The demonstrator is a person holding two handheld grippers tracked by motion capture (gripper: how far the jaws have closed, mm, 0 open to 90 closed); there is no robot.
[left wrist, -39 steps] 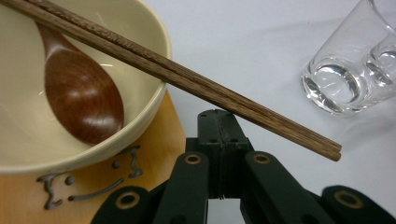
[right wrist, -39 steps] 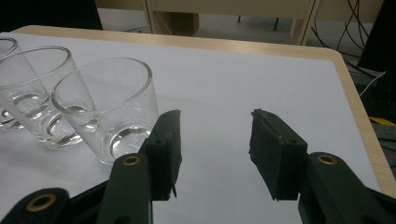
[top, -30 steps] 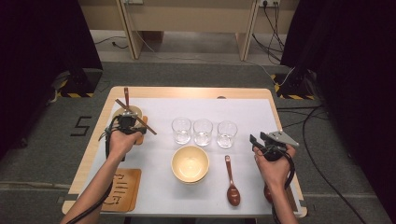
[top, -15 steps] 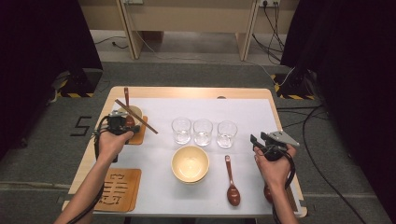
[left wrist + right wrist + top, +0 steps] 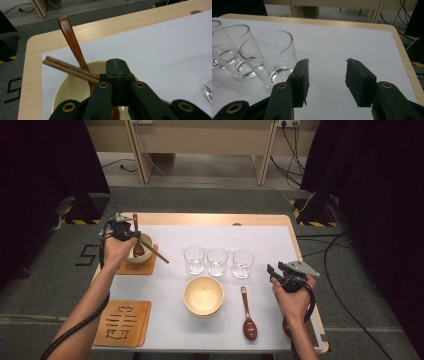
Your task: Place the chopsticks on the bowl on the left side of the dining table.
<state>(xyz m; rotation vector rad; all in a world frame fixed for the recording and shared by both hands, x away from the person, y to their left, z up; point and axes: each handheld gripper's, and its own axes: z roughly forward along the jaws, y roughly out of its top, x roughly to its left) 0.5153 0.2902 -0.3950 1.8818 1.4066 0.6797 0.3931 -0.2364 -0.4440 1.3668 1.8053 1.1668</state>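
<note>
Left gripper (image 5: 120, 231): jaws pressed fully together with nothing between them; positioned over the small bowl (image 5: 140, 251) at the table's far left.
Small bowl: cream, seated on a wooden coaster (image 5: 138, 265); contains a brown spoon (image 5: 73, 43) leaning on the rim, with a pair of chopsticks (image 5: 71, 69) laid across the rim.
Right gripper (image 5: 326, 75): jaws apart at moderate width, nothing between them; held above the white mat (image 5: 260, 235), just beside the nearest of three glasses (image 5: 269, 57).
Table centre: large bowl (image 5: 203, 295), second spoon (image 5: 248, 315) to its right.
</note>
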